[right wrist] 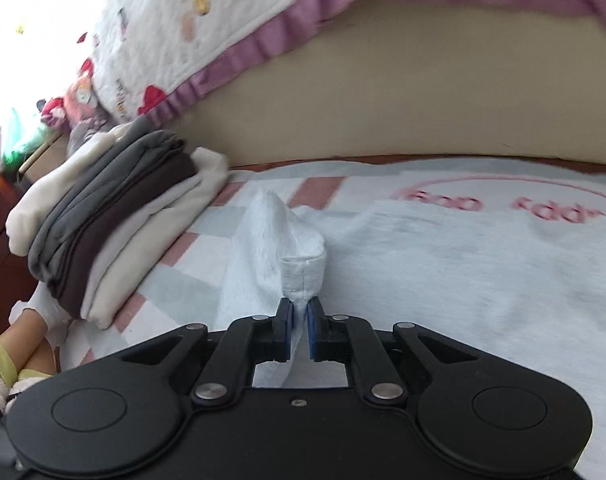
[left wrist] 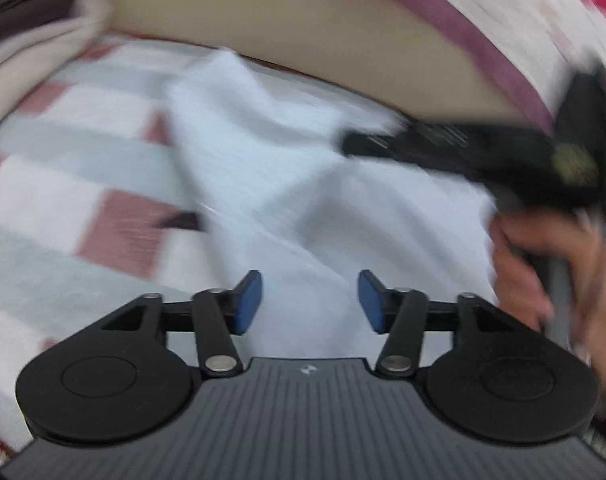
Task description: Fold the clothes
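Pale blue-white garment [right wrist: 443, 264], soft fleecy knit, lies spread flat over most of my checked bed cover. One stitched, hemmed end [right wrist: 303, 276] of it, a cuff or sleeve opening by the look, is lifted off the surface and stands as a narrow peak, folded over at the top. In the left wrist view the garment [left wrist: 303, 184] shows long diagonal creases and a raised ridge running toward the far side; blurred there. Stack of folded clothes [right wrist: 103, 220], cream, grey and dark brown layers, sits just beside its far left edge.
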`<state>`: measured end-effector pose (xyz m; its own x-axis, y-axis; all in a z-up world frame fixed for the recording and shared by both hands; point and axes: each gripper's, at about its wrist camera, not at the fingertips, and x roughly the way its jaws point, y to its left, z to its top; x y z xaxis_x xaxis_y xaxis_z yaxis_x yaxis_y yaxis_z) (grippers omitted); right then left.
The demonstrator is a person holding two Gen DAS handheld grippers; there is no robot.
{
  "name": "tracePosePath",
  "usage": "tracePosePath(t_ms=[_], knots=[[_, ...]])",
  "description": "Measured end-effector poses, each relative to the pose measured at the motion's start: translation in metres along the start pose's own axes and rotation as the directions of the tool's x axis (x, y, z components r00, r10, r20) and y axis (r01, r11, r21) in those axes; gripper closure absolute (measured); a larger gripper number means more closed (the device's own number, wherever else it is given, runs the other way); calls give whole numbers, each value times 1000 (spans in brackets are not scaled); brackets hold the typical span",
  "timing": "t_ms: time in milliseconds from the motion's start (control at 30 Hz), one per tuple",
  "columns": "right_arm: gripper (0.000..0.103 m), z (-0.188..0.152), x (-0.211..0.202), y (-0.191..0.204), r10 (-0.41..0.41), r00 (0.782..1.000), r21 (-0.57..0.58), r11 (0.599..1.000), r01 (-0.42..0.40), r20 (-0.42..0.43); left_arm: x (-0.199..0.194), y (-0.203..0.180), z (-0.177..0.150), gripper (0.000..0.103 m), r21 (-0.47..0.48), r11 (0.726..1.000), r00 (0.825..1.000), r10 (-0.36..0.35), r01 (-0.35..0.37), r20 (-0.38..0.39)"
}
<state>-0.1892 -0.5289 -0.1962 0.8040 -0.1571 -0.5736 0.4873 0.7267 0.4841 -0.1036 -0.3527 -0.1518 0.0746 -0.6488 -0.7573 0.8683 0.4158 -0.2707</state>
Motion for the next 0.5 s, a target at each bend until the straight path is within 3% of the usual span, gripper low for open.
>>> tracePosePath(t_ms=[100, 200, 267, 400, 433, 500], knots=[[93, -6, 1, -20, 35, 999, 41, 999, -34, -25, 21, -35, -9, 34, 181, 979, 993, 103, -91, -56], [81, -10, 7, -29, 84, 995, 101, 992, -79, -45, 26, -32, -11, 34, 173, 972, 984, 171, -160, -49], [54, -13, 11, -33, 120, 992, 147, 983, -111, -51, 28, -27, -12, 36, 150, 968, 977, 211, -203, -41], [46, -21, 20, -31, 200, 977, 198, 963, -181, -79, 32, -18, -13, 56, 103, 953, 956, 290, -286, -28], [45, -24, 23, -29, 218, 972, 207, 958, -196, -88, 32, -15, -12, 68, 90, 951, 954, 300, -297, -24], [43, -28, 31, -25, 250, 962, 221, 950, -223, -106, 28, -12, -9, 80, 63, 950, 952, 305, -304, -6]])
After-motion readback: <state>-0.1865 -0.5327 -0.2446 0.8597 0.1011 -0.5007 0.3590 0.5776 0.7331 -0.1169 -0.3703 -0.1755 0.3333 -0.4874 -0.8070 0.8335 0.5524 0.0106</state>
